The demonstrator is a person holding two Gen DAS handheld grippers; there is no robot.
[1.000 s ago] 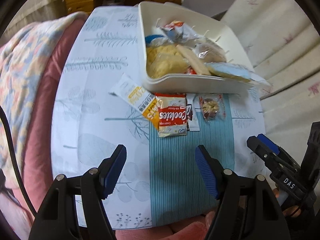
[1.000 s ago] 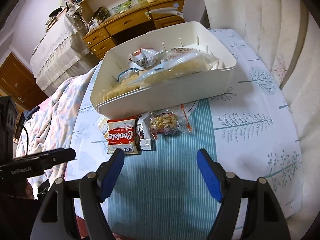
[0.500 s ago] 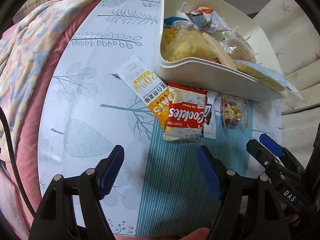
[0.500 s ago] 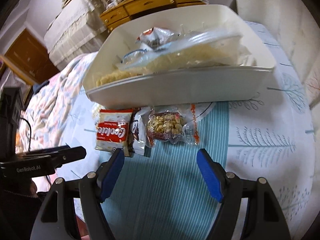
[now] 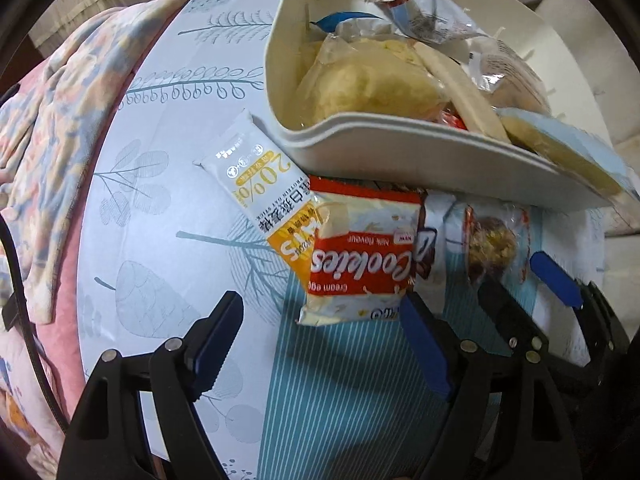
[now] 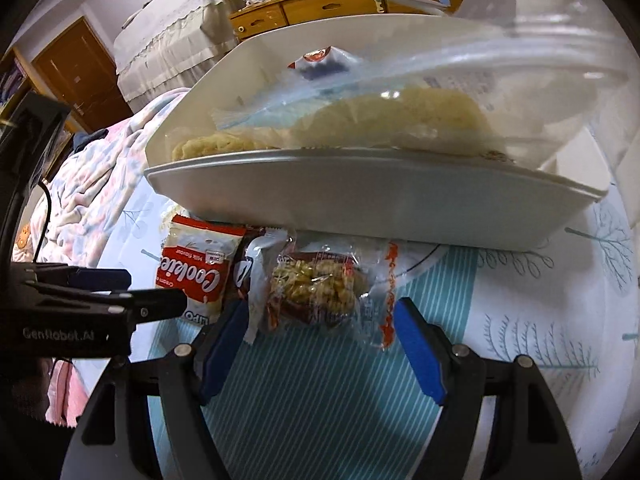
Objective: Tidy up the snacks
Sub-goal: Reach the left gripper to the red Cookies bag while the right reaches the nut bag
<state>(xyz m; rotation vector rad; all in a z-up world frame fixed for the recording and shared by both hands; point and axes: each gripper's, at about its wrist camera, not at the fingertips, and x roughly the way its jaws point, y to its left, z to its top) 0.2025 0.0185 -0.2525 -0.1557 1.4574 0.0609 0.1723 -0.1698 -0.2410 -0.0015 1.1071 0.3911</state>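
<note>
Left gripper (image 5: 320, 332): jaws parted wide and opening further; nothing pinched. The lower edge of the Cookies packet (image 5: 362, 258) lies just ahead of the pads, near the right-hand pad; no contact visible.
Right gripper (image 6: 318, 334): jaws released, wide apart; the peanut snack packet (image 6: 316, 290) lies just beyond the tips, between the line of the two pads. Whether the pads touch its wrapper cannot be told.
Tablecloth (image 5: 160, 240): pale with leaf prints and a teal striped band under both grippers.
Loose snacks, near row: protein bar sachet (image 5: 256, 184), then Cookies packet partly over its orange end, then a narrow dark-and-white wrapper (image 5: 434, 240), then the peanut snack packet, all flat on the cloth just before the white bin (image 5: 400, 160).
White bin: stands beyond the row; its near wall overhangs the packets' far ends. Filled with clear bags of pale yellow crackers (image 5: 360, 80) and a crinkled silver-red packet (image 5: 424, 12).
Left view only: the protein bar sachet, the bin's contents from above, the floral quilt (image 5: 60, 120) beside the table, the right gripper's tips at the right edge.
Right view only: the bin's side wall at a low angle, a clear bag spilling over the rim, wooden drawers (image 6: 332, 4) and a brown door (image 6: 80, 68) far behind, the left gripper's body at the left edge.
</note>
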